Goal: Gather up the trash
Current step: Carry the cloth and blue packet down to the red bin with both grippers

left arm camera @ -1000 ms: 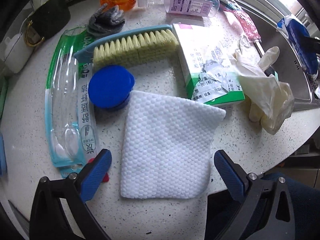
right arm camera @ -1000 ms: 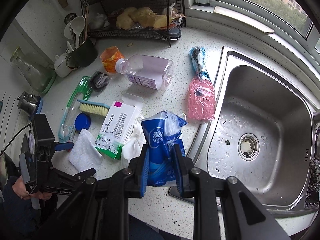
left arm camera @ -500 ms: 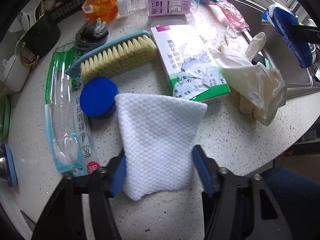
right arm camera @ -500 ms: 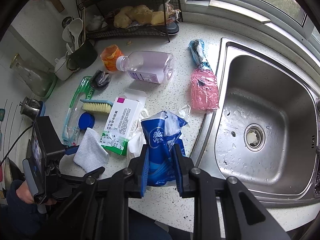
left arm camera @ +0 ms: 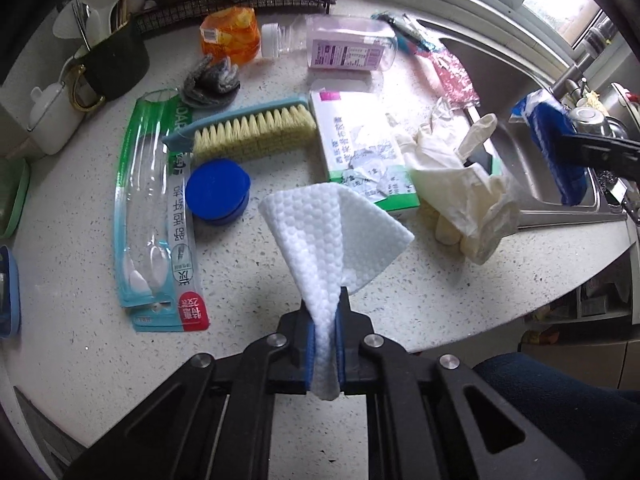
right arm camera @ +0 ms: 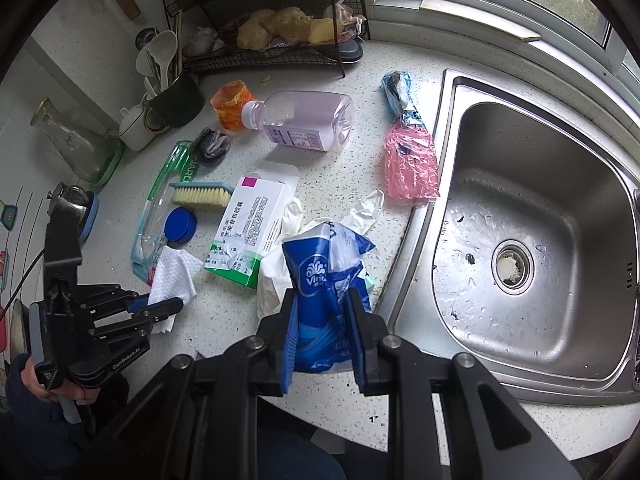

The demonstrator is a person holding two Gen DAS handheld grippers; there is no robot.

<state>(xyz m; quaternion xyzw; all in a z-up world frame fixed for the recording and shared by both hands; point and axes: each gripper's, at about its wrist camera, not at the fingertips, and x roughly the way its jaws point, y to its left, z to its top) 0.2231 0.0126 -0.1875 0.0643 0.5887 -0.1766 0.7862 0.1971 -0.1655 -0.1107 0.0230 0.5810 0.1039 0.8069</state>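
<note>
My left gripper (left arm camera: 325,320) is shut on a white textured wipe (left arm camera: 336,232) and holds it lifted off the counter; it also shows in the right wrist view (right arm camera: 174,276). My right gripper (right arm camera: 324,316) is shut on a blue plastic tissue wrapper (right arm camera: 324,276), held above the counter edge by the sink; the wrapper shows at the right of the left wrist view (left arm camera: 554,148). On the counter lie a white and green medicine box (left arm camera: 360,148), cream rubber gloves (left arm camera: 460,184), a green toothbrush package (left arm camera: 152,216), a pink wrapper (right arm camera: 410,164) and a clear bottle (right arm camera: 308,120).
A scrub brush (left arm camera: 252,130), a blue lid (left arm camera: 218,190), an orange packet (left arm camera: 230,34) and a grey scourer (left arm camera: 212,80) lie on the speckled counter (left arm camera: 240,280). The steel sink (right arm camera: 540,220) is to the right. A wire rack (right arm camera: 272,40) and utensil cup (right arm camera: 176,96) stand behind.
My left gripper has closed on the white wipe and lifted it off the counter, bunching it. My right gripper keeps holding the blue wrapper, nearly still.
</note>
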